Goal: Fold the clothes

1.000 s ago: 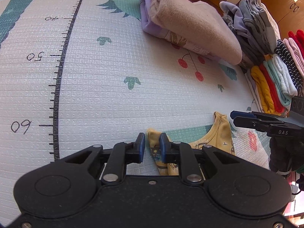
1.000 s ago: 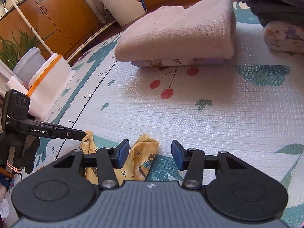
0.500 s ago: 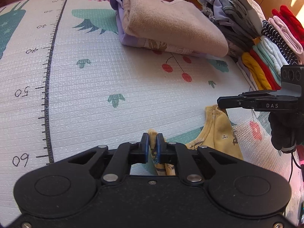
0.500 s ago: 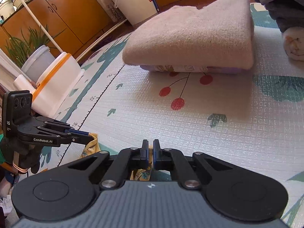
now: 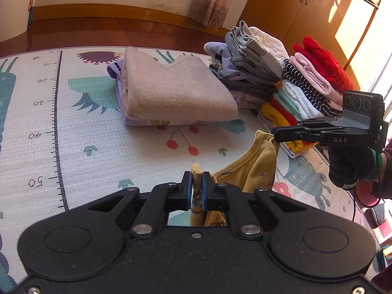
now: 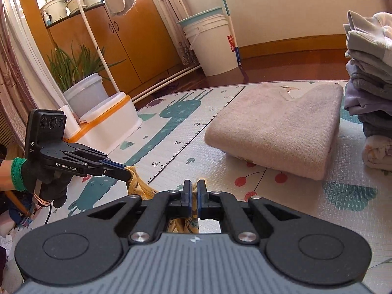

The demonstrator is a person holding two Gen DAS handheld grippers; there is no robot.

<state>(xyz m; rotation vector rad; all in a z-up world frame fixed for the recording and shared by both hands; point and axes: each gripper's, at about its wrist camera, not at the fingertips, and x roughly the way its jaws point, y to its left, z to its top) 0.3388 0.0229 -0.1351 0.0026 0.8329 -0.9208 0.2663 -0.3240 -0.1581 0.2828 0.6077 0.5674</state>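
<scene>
Yellow shirt (image 5: 254, 171) held up off the play mat (image 5: 73, 132), strung between both grippers. Left gripper (image 5: 196, 186) clamped narrow on one shoulder strap, a nub of yellow cloth poking up between the blue pads (image 5: 187, 191); rest of the shirt draped down and off to the right, below the fingers. Right gripper (image 6: 194, 193) likewise pinched tight on the other strap — only a sliver of yellow fabric showing between its jaws. Seen from the left wrist, right gripper (image 5: 276, 132) level and sideways, tips biting the upper edge of the shirt, held by a black-gloved hand (image 5: 348, 166). Seen from the right wrist, left gripper (image 6: 127, 174) reaching in from the left, tips closed on a bunched yellow corner (image 6: 137, 181), gloved hand (image 6: 46, 183) behind it.

Beyond the shirt, well apart — a folded beige sweater (image 5: 171, 90) lying on the mat atop something lilac. Further right, stacks of folded clothes (image 5: 289, 78), grey at the back, red on top nearer the shirt.
</scene>
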